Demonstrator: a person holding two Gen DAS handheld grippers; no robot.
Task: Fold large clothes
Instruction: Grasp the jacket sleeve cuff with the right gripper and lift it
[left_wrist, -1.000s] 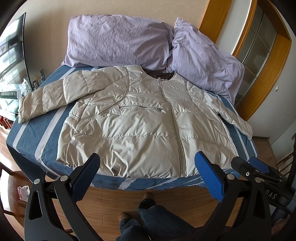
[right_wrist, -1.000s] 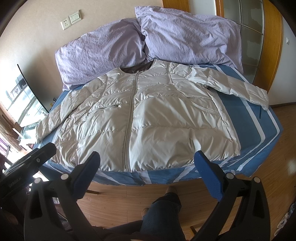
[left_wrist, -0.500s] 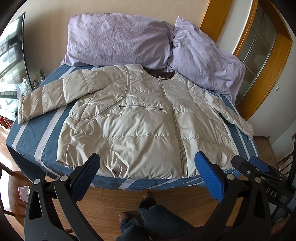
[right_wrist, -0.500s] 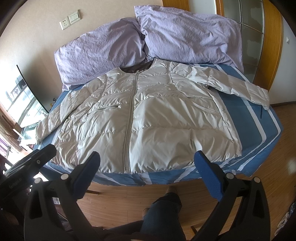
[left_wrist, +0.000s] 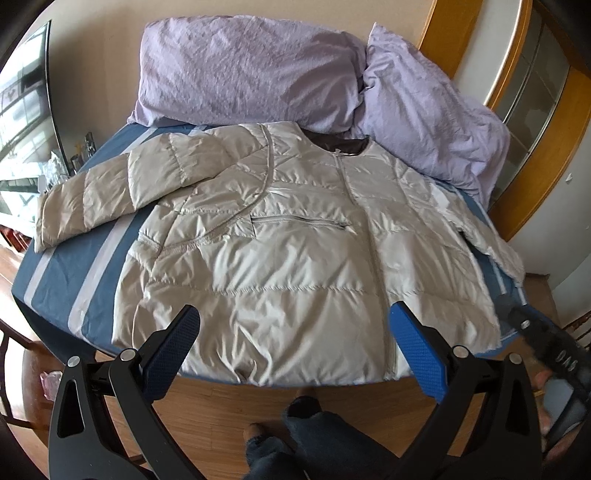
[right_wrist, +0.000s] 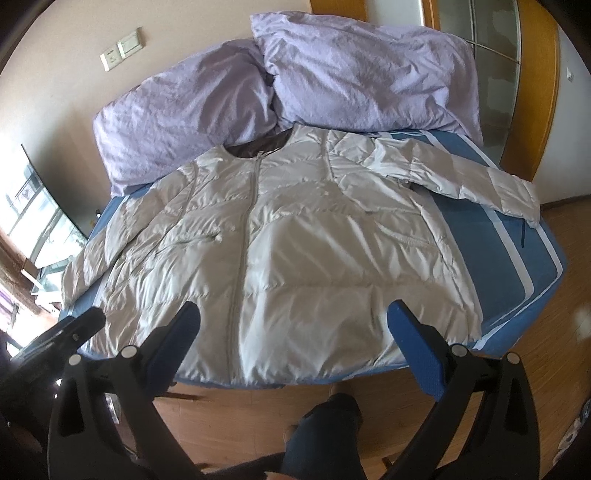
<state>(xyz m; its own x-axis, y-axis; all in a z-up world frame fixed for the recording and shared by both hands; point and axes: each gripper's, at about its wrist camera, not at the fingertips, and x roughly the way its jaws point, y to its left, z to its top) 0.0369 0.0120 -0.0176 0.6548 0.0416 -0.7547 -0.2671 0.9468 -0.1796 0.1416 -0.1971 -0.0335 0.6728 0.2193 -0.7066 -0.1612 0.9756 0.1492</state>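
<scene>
A beige quilted puffer jacket (left_wrist: 280, 251) (right_wrist: 303, 243) lies face up and zipped on the blue striped bed, collar toward the pillows, both sleeves spread outward. Its left sleeve (left_wrist: 110, 195) reaches the bed's left edge; the right sleeve (right_wrist: 472, 181) stretches toward the bed's right side. My left gripper (left_wrist: 295, 343) is open above the hem, holding nothing. My right gripper (right_wrist: 293, 339) is also open over the hem, empty. Each gripper shows at the edge of the other's view.
Two lilac pillows (left_wrist: 251, 70) (right_wrist: 362, 70) lean against the wall at the head of the bed (left_wrist: 51, 273). A wooden door frame (left_wrist: 532, 155) stands at the right. A person's legs (left_wrist: 295, 435) stand on the wood floor by the bed's near edge.
Both grippers have moved forward and closer to the jacket's hem; the jacket now fills more of each view. Neither gripper has changed its opening.
</scene>
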